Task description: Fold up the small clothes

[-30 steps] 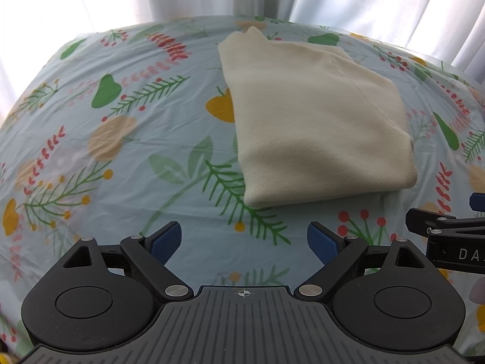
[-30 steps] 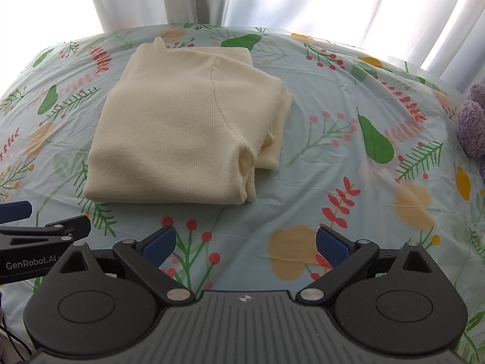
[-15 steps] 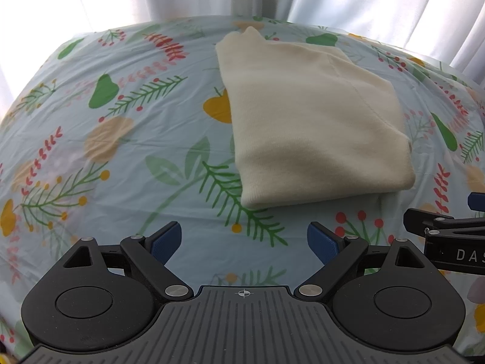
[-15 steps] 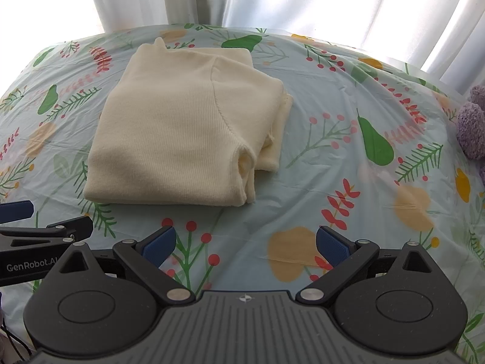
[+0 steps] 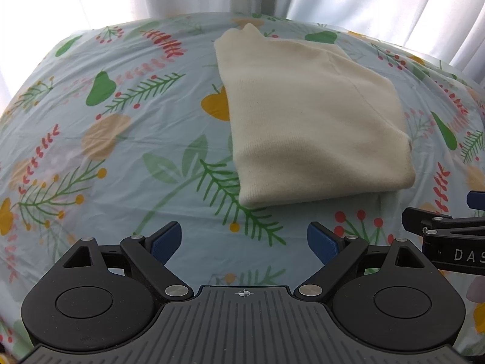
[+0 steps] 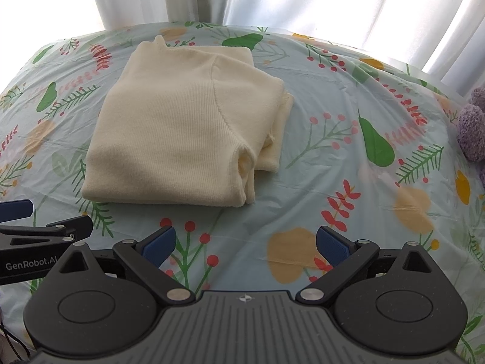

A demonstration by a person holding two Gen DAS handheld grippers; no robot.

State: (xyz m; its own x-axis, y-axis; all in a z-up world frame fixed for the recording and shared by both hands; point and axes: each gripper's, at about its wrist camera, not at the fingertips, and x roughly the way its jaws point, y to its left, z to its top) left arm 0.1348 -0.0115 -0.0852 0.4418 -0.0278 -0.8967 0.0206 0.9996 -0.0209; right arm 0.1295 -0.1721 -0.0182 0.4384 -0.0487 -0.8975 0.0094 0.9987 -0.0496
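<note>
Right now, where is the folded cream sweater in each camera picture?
Left wrist view: the cream sweater lies right of centre, beyond the open left claw.
Right wrist view: it lies left of centre.
Shared landmark: the red berry sprig printed just below its near edge.

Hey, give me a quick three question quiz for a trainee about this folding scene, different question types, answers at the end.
1. True or false: the left gripper is shut on the cream sweater.
2. Multiple choice: the sweater lies A) spread flat, B) folded, C) hanging.
3. Fill in: at the right edge of the right wrist view sits a fuzzy ____ item.

Key: 1 false, both grippers, including the right gripper, are open and empty; 2 B; 3 purple.
</note>
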